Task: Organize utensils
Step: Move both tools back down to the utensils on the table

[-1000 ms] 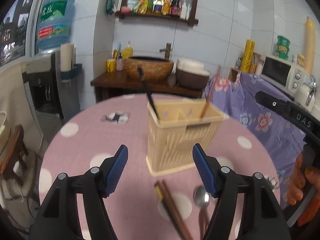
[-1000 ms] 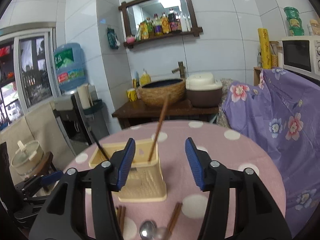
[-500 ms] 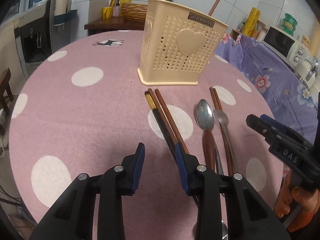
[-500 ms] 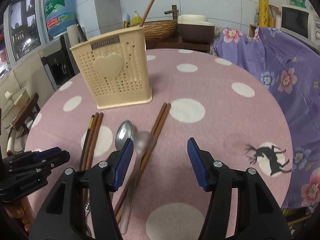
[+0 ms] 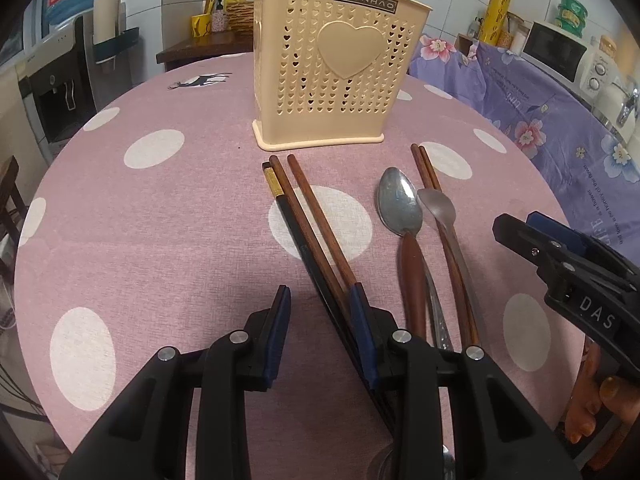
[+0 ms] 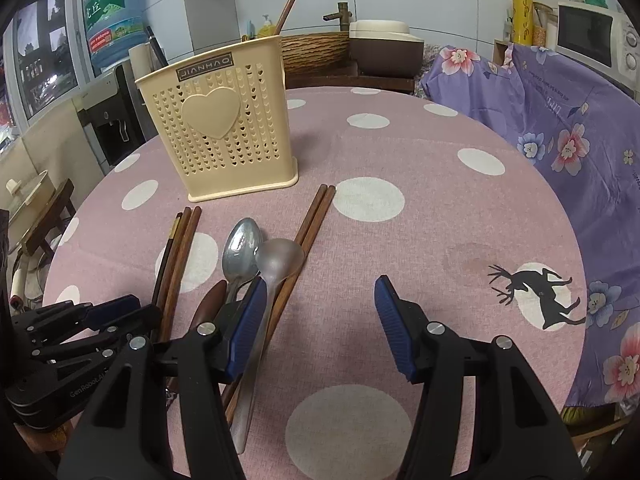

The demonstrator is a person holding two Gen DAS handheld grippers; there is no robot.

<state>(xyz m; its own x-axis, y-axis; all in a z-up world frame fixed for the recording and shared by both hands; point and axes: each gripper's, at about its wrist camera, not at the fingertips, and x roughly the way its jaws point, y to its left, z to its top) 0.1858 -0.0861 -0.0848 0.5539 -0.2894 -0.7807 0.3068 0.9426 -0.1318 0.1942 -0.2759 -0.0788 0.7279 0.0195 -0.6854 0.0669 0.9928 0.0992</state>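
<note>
The brown chopsticks (image 5: 316, 216) lie on the pink table (image 5: 160, 216), at 6 o'clock from the cream holder (image 5: 336, 72). The left gripper (image 5: 320, 304) hangs wide open beside them, holding nothing. It likely needs to slide right, then pinch. The right gripper (image 6: 320, 300) is open too. Its finger hides the spoon handles.

The round surface (image 5: 160, 220), in pink polka-dot cloth, carries a cream utensil holder (image 5: 336, 76), three chopsticks (image 5: 304, 216), two spoons (image 5: 400, 204) and another chopstick pair (image 5: 426, 168).
</note>
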